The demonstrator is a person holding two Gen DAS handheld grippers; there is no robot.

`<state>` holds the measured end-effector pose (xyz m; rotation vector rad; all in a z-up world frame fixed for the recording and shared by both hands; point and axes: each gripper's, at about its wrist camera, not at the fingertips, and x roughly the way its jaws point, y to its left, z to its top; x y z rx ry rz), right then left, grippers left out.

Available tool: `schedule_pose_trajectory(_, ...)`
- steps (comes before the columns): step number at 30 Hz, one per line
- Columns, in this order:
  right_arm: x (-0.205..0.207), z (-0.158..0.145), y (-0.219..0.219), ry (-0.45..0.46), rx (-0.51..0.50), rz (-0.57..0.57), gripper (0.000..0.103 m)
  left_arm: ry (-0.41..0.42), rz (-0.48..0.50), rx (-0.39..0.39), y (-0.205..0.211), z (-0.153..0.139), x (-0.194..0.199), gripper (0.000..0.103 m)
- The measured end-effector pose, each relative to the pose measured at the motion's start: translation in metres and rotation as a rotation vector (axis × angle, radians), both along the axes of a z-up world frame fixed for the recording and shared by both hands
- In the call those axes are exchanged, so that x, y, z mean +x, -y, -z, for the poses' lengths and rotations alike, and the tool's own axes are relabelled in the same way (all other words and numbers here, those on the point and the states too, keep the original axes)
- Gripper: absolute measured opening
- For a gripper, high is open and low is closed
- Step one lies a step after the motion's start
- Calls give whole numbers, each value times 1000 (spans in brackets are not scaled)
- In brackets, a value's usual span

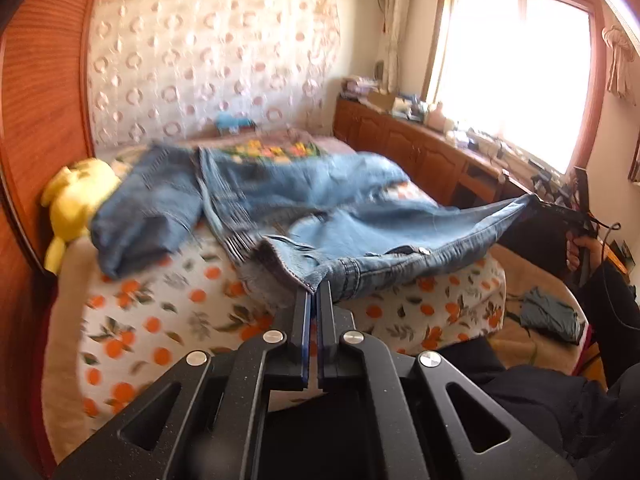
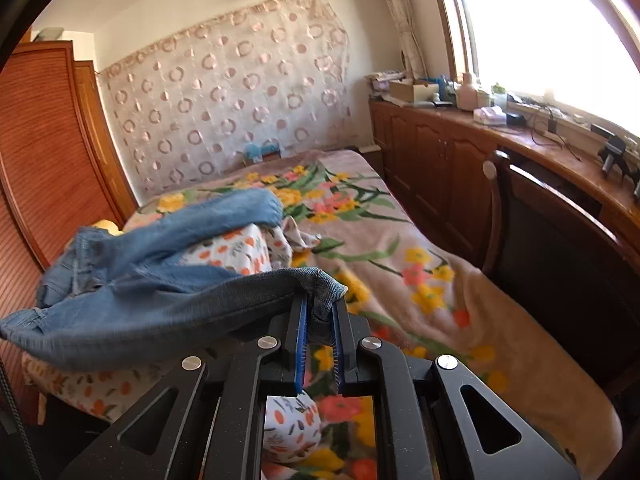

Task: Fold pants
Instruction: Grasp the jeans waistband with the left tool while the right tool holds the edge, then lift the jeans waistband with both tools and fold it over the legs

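Left gripper [image 1: 314, 290] and right gripper [image 2: 320, 300] each clamped on jeans [image 1: 304, 204] waistband, stretched above bed [image 1: 160, 320]. Likely next: lay flat, align legs.

The left gripper [image 1: 314, 292] pinches the near waistband corner of the jeans [image 1: 304, 208], its 2 fingers nearly together on the denim. The waistband stretches right to the right gripper [image 1: 560, 210], which holds its other end. The legs trail far-left across the orange-print quilt [image 1: 168, 320], near a yellow plush toy [image 1: 76, 200].
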<state>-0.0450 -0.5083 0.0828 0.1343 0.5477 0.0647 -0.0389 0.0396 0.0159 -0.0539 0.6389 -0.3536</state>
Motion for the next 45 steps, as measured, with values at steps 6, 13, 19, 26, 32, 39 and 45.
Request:
schedule_pose_trajectory(6,-32,-42,-13,93,-52,-43,10,117,-33,-14,-15,-47,-21,2)
schedule_pose_trajectory(13,-39,-51,-16,146,-65,-52,10,102,-31,-1,-18,-41,-10,3)
schedule_pose_trajectory(19,-22,-35,-19,118,-71,-44,10,43,-25,-5,-13,-17,8,2)
schedule_pose_trajectory(26,23,-41,-32,126,-81,-37,10,51,-33,26,-14,-15,50,2)
schedule_pose_trajectory(32,73,-38,-46,151,-87,-32,10,47,-53,44,-20,-17,98,2)
schedule_pose_trajectory(39,120,-35,-64,161,-101,-48,10,19,-82,44,-30,-15,143,2)
schedule_pose_trajectory(45,150,-20,-70,135,-105,-53,10,-9,-92,45,-33,-6,171,3)
